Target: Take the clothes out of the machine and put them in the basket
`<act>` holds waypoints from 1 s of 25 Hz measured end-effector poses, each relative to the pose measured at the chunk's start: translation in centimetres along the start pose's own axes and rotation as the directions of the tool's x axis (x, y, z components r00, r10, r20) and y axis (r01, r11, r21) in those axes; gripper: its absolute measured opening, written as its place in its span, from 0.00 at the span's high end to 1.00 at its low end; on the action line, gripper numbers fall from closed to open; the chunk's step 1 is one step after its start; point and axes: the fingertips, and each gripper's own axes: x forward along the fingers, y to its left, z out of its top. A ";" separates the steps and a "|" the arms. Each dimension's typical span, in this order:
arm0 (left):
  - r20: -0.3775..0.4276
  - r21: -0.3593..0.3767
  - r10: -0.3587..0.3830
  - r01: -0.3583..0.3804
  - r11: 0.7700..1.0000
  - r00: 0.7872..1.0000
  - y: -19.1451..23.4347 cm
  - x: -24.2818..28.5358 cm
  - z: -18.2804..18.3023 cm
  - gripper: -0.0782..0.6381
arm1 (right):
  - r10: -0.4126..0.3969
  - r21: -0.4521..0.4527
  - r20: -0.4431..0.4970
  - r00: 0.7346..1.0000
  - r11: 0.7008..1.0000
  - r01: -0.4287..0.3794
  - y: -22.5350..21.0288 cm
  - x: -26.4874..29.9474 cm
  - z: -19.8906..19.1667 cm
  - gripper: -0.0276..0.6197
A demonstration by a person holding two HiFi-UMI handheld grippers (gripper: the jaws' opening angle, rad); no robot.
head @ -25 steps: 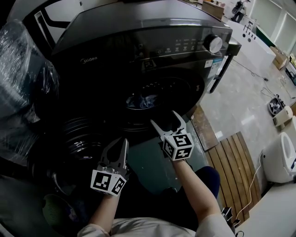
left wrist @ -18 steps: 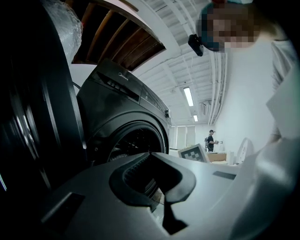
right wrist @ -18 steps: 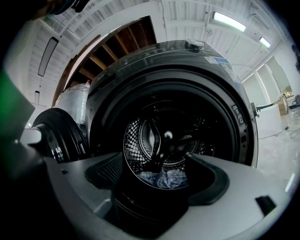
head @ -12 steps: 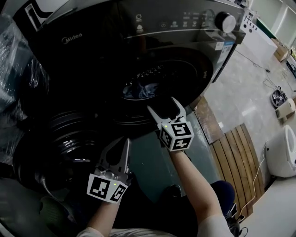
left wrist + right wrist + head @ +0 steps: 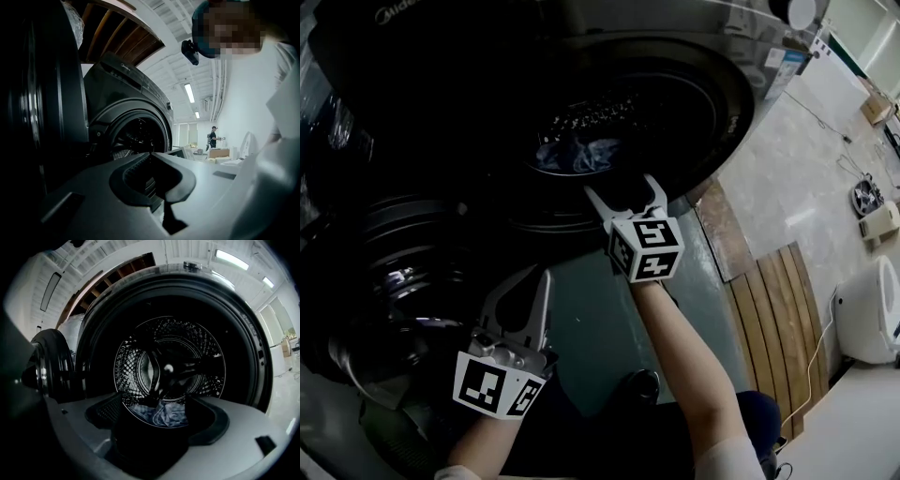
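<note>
Clothes (image 5: 577, 155): logged as untouched, none yet out of the machine (image 5: 666, 28).

Found the left gripper (image 5: 525, 286) nearest, low beside the open door (image 5: 394, 281). Recorded it clenched tip to tip on nothing, aimed past the opening rather than into it.

Found the right gripper (image 5: 621, 187) farther forward, just outside the mouth of the drum (image 5: 206, 348). Recorded it released, jaws well apart and empty.

Sighted along those jaws straight into the drum. Saw the clothes as a crumpled blue heap on the drum's floor, framed between the two jaws, beyond the rim and clear of both tips.

Judged the right gripper plainly the nearer and already lined up, with the clothes dead ahead and somewhat below. Could not settle a long axis for the heap; appeared broader than tall, folds running every way.

Judged the coming move a reach forward and down over the rim, closing only once among the cloth. Flagged one risk: closing short of the heap and gripping nothing.

Made out no basket in any view.
</note>
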 end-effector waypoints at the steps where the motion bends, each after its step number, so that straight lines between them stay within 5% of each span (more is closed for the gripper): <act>1: -0.004 0.007 -0.005 0.005 1.000 1.000 -0.2 0.1 -0.2 0.86 | 0.003 -0.006 0.000 1.000 1.000 -0.003 -0.1 0.3 -0.2 0.33; 25: -0.060 0.068 -0.042 0.046 0.997 0.997 -1.4 0.3 -3.7 0.86 | 0.015 -0.025 -0.063 0.998 1.000 -0.016 -3.0 10.9 -2.8 0.35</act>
